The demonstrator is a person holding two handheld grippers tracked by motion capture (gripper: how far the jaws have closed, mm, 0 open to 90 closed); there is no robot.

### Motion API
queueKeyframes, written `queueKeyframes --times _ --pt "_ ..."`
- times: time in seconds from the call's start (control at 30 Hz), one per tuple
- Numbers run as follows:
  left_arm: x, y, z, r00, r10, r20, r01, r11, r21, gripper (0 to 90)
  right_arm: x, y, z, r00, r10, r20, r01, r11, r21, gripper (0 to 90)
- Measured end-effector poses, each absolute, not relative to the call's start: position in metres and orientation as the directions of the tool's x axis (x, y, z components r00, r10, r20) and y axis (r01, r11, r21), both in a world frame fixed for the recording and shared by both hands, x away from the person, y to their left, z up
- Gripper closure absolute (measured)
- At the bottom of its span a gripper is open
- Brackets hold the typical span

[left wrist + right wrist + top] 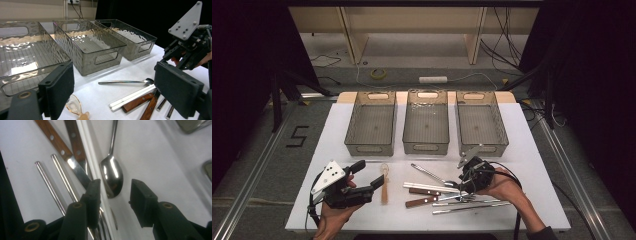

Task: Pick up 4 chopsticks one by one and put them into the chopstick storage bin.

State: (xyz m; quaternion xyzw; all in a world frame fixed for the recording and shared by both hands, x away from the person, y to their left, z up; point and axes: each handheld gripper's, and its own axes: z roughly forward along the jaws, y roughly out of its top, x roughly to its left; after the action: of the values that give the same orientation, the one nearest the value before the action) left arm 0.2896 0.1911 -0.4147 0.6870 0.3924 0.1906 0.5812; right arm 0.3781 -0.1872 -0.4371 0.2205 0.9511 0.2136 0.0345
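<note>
The metal spoon (111,173) is polished steel, with a smooth oval bowl that mirrors the light and a slim straight handle; it lies flat on the white table (532,150) at the far edge of the cutlery heap, its long axis slanting, bowl toward the right gripper (115,192) and handle running off toward the left-hand clear tray (371,122). That gripper's black padded jaws stand apart on either side of the bowl, not yet pressing it. Just nearside of the spoon lie two white chopsticks (432,187), two knives with riveted brown wooden handles (422,196) and thin round steel rods (469,205). Left of the spoon, beyond a translucent amber plastic spoon (384,182), the left gripper (367,176) has its jaws wide apart, nothing between them.
</note>
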Motion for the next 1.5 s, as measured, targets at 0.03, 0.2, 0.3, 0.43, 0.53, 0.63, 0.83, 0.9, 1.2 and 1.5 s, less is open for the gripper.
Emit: queueKeyframes --times 0.03,0.2,0.3,0.43,0.53,0.63,0.83,0.9,1.2,1.5 --pt "0.290 0.191 -0.415 0.619 0.761 -0.194 0.318 -0.016 0.948 16.1 0.378 -0.187 -0.437 -0.900 0.434 0.029 0.405 0.812 0.422 61.9" --pt "0.289 0.191 -0.415 0.620 0.761 -0.193 0.317 -0.017 0.948 16.1 0.379 -0.185 -0.442 -0.909 0.416 0.029 0.394 0.834 0.387 67.3" --pt "0.290 0.191 -0.415 0.620 0.760 -0.194 0.317 -0.017 0.948 16.1 0.380 -0.183 -0.444 -0.914 0.405 0.027 0.385 0.845 0.371 69.7" --pt "0.290 0.191 -0.415 0.620 0.760 -0.193 0.317 -0.018 0.948 16.0 0.380 -0.182 -0.445 -0.919 0.393 0.030 0.376 0.849 0.371 72.1" --pt "0.290 0.191 -0.415 0.620 0.760 -0.193 0.317 -0.018 0.948 16.1 0.380 -0.181 -0.444 -0.922 0.386 0.031 0.371 0.857 0.357 72.5" --pt "0.290 0.191 -0.415 0.621 0.760 -0.192 0.317 -0.019 0.948 16.1 0.379 -0.180 -0.444 -0.920 0.391 0.030 0.376 0.857 0.353 72.5" --pt "0.290 0.191 -0.415 0.621 0.760 -0.191 0.316 -0.019 0.949 16.1 0.380 -0.181 -0.443 -0.922 0.387 0.029 0.374 0.867 0.330 73.4" --pt "0.290 0.191 -0.415 0.623 0.759 -0.190 0.315 -0.021 0.949 16.1 0.381 -0.182 -0.443 -0.924 0.381 0.036 0.372 0.871 0.321 73.8" --pt "0.290 0.191 -0.415 0.622 0.760 -0.191 0.316 -0.020 0.948 16.1 0.383 -0.182 -0.446 -0.920 0.382 0.086 0.390 0.876 0.284 77.6" --pt "0.290 0.190 -0.415 0.622 0.758 -0.193 0.317 -0.019 0.948 16.1 0.383 -0.180 -0.446 -0.925 0.367 0.099 0.380 0.884 0.273 82.1"
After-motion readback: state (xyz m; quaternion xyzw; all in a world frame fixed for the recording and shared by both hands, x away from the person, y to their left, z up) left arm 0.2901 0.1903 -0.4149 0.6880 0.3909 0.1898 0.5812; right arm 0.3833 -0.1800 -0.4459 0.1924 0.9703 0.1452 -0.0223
